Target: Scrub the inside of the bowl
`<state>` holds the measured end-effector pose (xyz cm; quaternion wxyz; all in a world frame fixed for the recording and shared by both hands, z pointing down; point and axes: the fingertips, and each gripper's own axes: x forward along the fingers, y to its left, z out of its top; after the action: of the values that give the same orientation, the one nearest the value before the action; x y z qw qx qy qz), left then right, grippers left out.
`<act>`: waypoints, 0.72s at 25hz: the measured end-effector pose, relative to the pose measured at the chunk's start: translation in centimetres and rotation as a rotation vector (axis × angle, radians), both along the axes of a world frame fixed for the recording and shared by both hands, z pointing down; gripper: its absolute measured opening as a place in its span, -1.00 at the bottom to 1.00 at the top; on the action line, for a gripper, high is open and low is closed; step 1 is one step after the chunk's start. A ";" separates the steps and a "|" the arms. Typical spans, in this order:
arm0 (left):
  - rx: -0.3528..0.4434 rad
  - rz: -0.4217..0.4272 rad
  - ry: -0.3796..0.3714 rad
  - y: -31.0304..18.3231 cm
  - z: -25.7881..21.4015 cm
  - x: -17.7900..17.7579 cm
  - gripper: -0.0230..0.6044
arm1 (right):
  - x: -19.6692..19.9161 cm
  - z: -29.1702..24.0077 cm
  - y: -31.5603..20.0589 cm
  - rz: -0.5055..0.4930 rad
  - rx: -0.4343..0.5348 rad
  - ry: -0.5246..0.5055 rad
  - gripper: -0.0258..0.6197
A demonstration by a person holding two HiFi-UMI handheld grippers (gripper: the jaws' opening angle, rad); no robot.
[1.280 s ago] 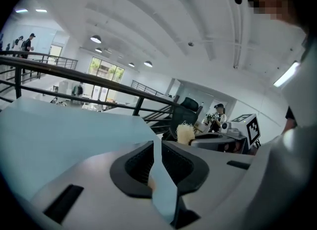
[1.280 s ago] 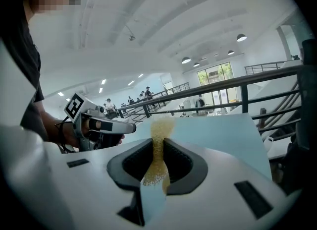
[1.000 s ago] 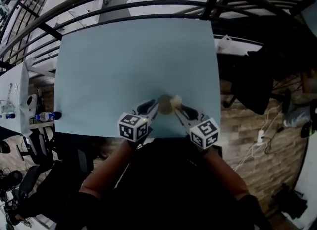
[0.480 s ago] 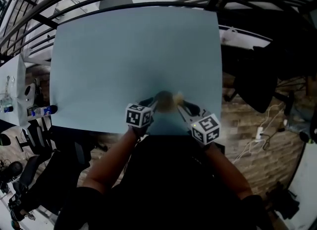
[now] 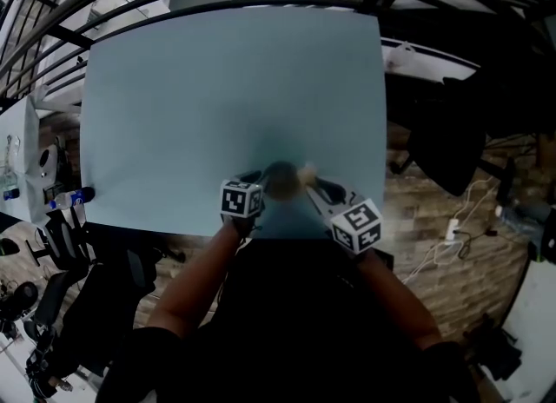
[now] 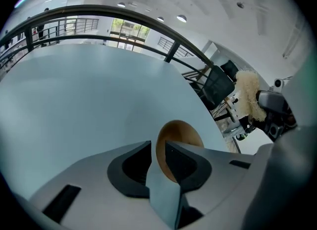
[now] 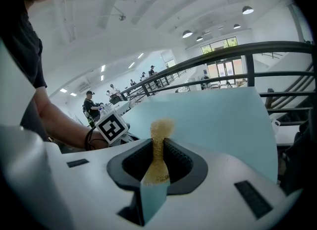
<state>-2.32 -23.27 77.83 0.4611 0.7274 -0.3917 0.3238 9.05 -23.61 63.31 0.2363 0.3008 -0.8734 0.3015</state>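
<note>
Pinching the rim of the brown bowl [image 6: 181, 134], the left claw [image 6: 157, 149] holds it over the pale blue counter's [image 5: 226, 89] near edge. The right claw [image 7: 157, 147] is clamped on a tan fibrous scrubber [image 7: 159, 129], just beside the bowl.

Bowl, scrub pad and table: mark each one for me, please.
bowl [image 6: 181, 131]: left gripper view, upper part of its brown wall.
scrub pad [image 7: 158, 149]: right gripper view, middle of the tan strip.
table [image 5: 217, 89]: head view, bare blue top, far half.
</note>
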 end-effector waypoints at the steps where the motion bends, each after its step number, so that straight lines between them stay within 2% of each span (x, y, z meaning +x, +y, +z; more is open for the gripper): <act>1: -0.001 0.005 0.001 0.0 0.0 0.2 -0.66 | 0.1 0.1 0.0 -0.002 -0.003 0.001 -0.71; 6: 0.020 0.012 0.006 -0.6 0.1 0.8 -0.73 | 0.1 0.3 -0.3 0.001 -0.012 0.000 -0.71; 11: -0.013 0.007 0.008 -0.4 1.0 0.8 -0.79 | 0.0 0.5 -0.3 0.004 -0.019 -0.002 -0.71; 14: -0.009 0.013 0.004 -0.6 0.9 0.9 -0.87 | 0.1 0.6 -0.3 0.007 -0.023 -0.003 -0.71; 18: -0.008 0.024 0.003 -0.5 0.9 1.1 -0.89 | -0.1 0.6 -0.1 0.004 -0.022 -0.008 -0.71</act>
<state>-1.21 -23.79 78.69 0.4608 0.7304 -0.3811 0.3299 8.92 -23.71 63.87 0.2357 0.2987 -0.8703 0.3127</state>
